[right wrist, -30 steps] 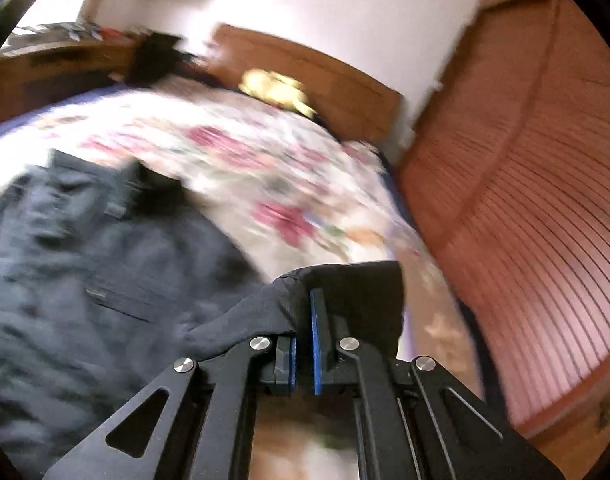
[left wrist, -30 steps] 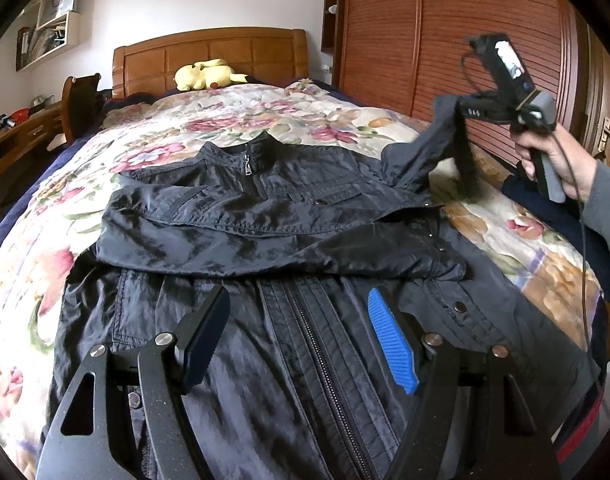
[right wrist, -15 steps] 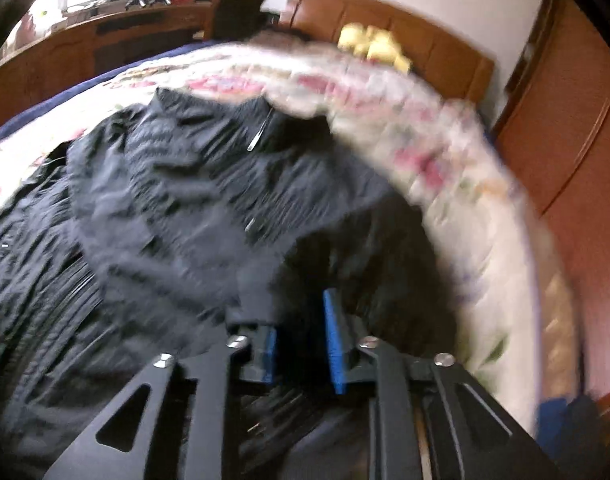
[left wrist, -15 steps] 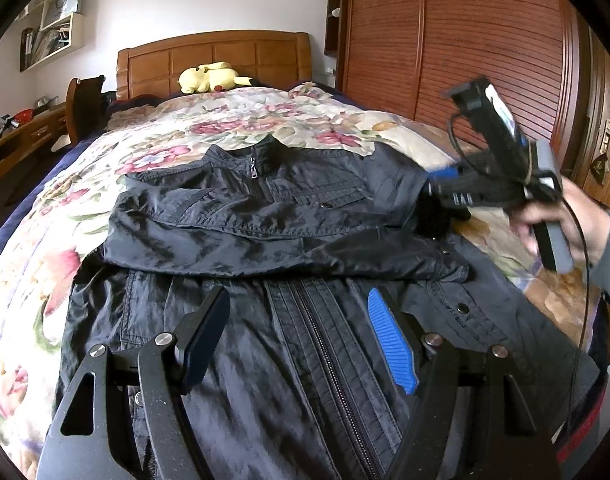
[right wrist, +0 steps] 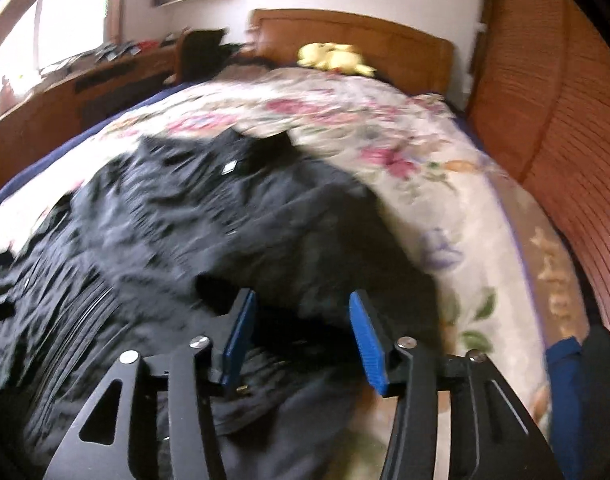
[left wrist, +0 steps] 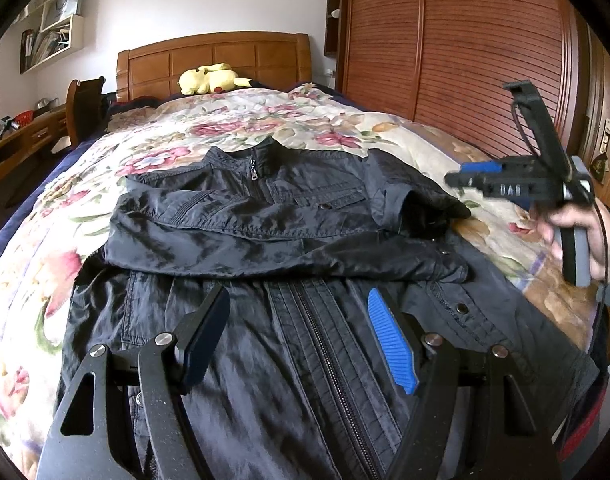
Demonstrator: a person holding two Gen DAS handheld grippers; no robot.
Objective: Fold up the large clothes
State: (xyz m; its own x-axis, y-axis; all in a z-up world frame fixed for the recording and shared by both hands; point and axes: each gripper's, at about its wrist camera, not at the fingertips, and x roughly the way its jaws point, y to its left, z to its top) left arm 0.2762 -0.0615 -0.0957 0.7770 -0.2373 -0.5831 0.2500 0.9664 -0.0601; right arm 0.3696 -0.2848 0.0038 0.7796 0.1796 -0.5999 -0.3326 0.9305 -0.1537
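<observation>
A black zip-up jacket (left wrist: 289,240) lies front-up on the floral bedspread (left wrist: 265,120), both sleeves folded across its chest. My left gripper (left wrist: 301,332) is open and empty, hovering over the jacket's lower zip. My right gripper (left wrist: 465,174) is at the right of the left wrist view, just off the folded right sleeve (left wrist: 421,208). In the right wrist view my right gripper (right wrist: 301,340) is open and empty above the blurred jacket (right wrist: 185,232).
A yellow plush toy (left wrist: 211,78) lies by the wooden headboard (left wrist: 213,60). A slatted wooden wardrobe (left wrist: 465,48) runs along the right side of the bed. A desk and chair (left wrist: 85,100) stand at the left. Blue cloth (right wrist: 565,376) lies at the bed's right edge.
My right gripper carried the right sleeve over onto the jacket's chest, opened and let it go, then drew back to the right. My left gripper has stayed open in place.
</observation>
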